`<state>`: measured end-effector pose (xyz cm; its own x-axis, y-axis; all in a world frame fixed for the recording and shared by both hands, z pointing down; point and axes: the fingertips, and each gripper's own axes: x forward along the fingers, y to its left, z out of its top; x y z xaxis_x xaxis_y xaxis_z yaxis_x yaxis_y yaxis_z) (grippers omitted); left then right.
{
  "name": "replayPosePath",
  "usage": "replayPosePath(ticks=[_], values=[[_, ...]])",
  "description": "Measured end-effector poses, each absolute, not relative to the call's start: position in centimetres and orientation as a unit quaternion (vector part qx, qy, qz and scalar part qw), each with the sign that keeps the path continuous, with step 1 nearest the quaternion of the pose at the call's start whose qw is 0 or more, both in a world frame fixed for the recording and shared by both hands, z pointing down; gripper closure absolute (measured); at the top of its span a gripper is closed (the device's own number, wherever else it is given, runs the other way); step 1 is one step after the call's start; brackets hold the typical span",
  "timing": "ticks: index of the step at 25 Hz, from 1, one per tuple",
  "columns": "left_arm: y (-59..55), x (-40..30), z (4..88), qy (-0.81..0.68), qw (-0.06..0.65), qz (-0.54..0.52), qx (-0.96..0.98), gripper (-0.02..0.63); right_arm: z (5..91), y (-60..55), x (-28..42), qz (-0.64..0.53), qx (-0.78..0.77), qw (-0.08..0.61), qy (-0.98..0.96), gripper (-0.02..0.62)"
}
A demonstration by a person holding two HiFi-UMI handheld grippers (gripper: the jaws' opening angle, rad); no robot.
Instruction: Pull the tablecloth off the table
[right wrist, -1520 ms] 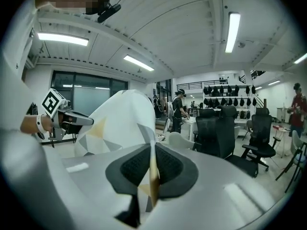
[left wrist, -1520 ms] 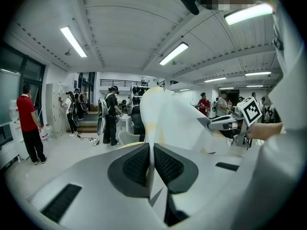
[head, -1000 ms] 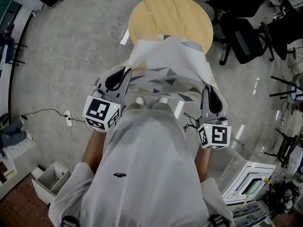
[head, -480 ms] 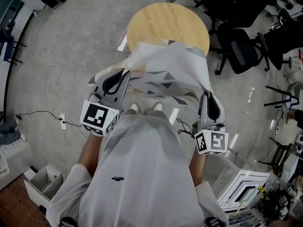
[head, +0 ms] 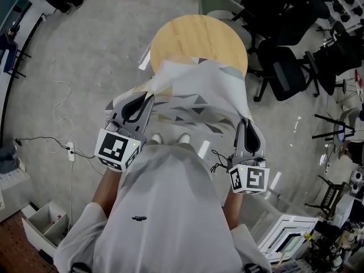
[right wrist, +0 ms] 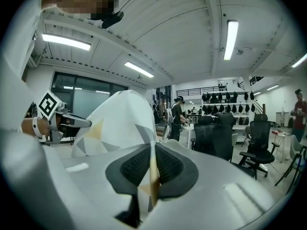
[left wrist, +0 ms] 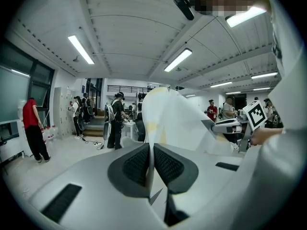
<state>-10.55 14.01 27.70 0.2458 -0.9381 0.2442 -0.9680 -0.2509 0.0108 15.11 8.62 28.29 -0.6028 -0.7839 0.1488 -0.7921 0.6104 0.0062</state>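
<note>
— Changed much just now?
— Pulled the tablecloth a little closer to the body. Bared a bit more wood on the round desk.
— Off yet?
— Not yet. Still lying with its far edge on the near part of the desk, then hanging down to both tongs.
— Holding tight?
— Yes. Clenched on a thin fold of the tablecloth with the left tongs. Clenched on another fold with the right tongs, same way.
— Close to done, then?
— Looks like more than half way. Probably needs one more good pull back.
— Hard to see anything?
— Plenty. Can't see the near side of the desk or its legs, covered by the tablecloth. Can't tell just where the tablecloth stops touching the wood. Only see two shoe tips peeking out below. Can't see much of the arms either, tucked under the white shirt.
</note>
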Motion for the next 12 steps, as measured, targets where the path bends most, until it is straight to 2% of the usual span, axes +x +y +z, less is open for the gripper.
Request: replayPosePath(ticks=[12], values=[[14.1, -10.7, 28.5, -0.604, 0.106, 0.086, 0.785, 0.58, 29.0, 8.2, 14.5, 0.052, 0.439, 0.073, -0.894, 0.554]])
